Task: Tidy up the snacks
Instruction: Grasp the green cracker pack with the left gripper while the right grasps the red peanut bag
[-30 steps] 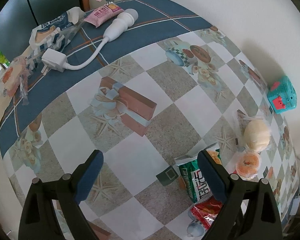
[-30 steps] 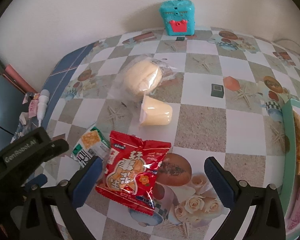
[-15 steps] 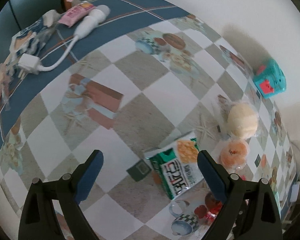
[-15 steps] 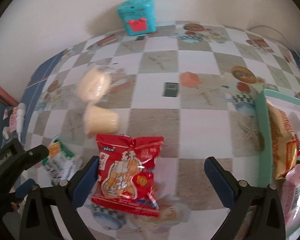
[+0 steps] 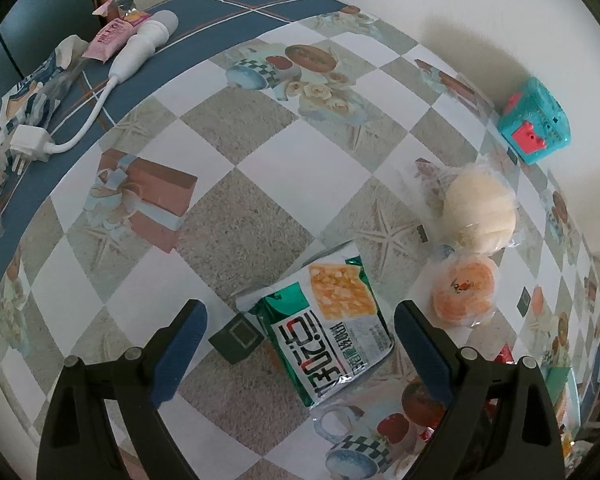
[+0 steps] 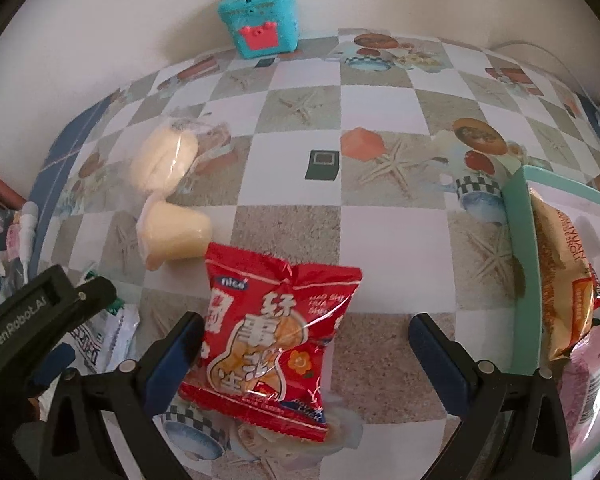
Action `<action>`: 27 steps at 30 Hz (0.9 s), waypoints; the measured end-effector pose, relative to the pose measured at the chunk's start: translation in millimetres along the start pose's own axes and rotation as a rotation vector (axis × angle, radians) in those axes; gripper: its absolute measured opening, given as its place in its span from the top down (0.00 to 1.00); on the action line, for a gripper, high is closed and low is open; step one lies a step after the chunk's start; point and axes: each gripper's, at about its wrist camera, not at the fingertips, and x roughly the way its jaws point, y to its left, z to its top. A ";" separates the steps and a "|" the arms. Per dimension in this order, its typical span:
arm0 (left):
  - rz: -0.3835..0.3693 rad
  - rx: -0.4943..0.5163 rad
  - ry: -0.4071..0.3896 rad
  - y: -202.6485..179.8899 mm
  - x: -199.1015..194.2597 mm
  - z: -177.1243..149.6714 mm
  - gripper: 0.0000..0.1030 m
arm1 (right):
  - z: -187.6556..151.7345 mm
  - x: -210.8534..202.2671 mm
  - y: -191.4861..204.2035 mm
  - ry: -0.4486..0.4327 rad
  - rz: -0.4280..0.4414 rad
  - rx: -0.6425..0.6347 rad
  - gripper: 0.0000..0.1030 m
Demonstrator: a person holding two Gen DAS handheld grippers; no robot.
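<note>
In the left wrist view, my left gripper [image 5: 300, 344] is open with a green cracker packet [image 5: 328, 324] lying flat between its fingers. A jelly cup [image 5: 464, 292] and a wrapped bun [image 5: 480, 210] lie to its right. In the right wrist view, my right gripper [image 6: 306, 356] is open around a red snack bag [image 6: 272, 344] on the table. The jelly cup [image 6: 176, 234] and the bun [image 6: 164, 160] lie at left. A teal tray [image 6: 522, 264] at right holds several snack packets.
A turquoise toy box [image 5: 534, 122] [image 6: 260, 18] stands against the wall. A white plug with cable [image 5: 32, 144], a pink sachet [image 5: 114, 36] and other wrappers lie on the blue border at far left. The left gripper's body [image 6: 40, 312] shows at lower left.
My left gripper has swung right and closer, so the green packet now lies between its fingers. My right gripper has shifted right and closer to the red bag, bringing the tray into view.
</note>
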 end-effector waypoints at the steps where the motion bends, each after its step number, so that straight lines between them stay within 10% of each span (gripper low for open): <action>1: 0.006 0.002 0.001 -0.4 0.8 -0.3 0.08 | -0.4 0.3 1.2 -0.001 -0.004 -0.006 0.00; 10: 0.015 0.019 -0.006 -11.6 4.7 2.7 0.10 | -1.0 -4.6 5.2 -0.024 -0.010 -0.028 0.22; 16: 0.011 0.043 -0.014 -18.4 0.2 1.4 0.32 | 1.0 -7.6 4.1 -0.025 0.003 -0.037 0.47; 27: 0.002 0.045 -0.006 -28.3 -8.0 -1.0 0.47 | 1.0 -15.0 -2.0 -0.021 0.031 -0.023 0.48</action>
